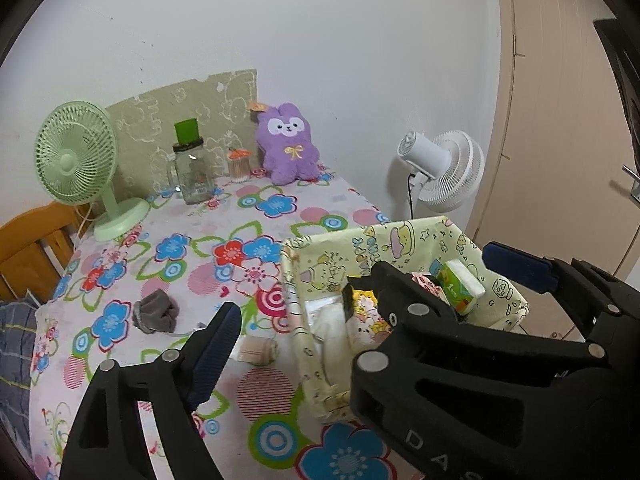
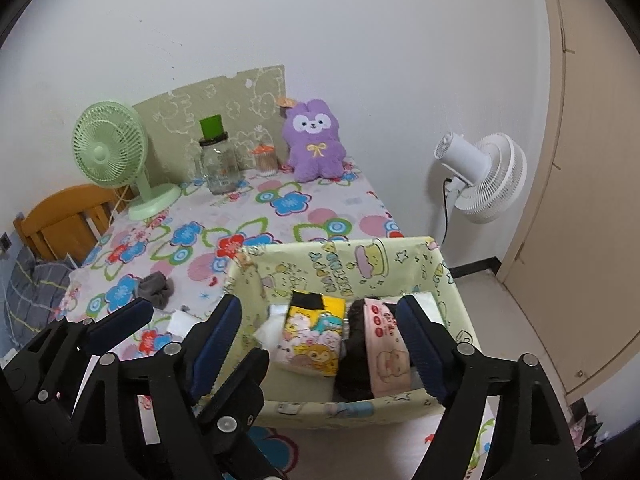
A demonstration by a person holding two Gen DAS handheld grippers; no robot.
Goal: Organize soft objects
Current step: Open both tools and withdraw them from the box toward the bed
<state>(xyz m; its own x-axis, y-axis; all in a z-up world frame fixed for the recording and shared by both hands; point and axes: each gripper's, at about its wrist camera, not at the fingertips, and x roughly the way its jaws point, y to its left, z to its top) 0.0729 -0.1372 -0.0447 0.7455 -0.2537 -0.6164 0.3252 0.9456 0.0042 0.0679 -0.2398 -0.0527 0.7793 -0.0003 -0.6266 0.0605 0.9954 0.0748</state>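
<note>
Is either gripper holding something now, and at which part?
Nothing is held. The left gripper and the right gripper both stand open, with the pink tissue pack lying free in the box.

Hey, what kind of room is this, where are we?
Probably a bedroom at home: a wooden headboard with plaid bedding beside the flowered table, a purple plush toy, and a standing fan near a door.

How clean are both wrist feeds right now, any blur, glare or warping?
Left wrist: sharp, evenly lit, no glare; fisheye bends the door edge, black corners. Right wrist: equally sharp on the storage box; same bowing and corner vignette.
</note>
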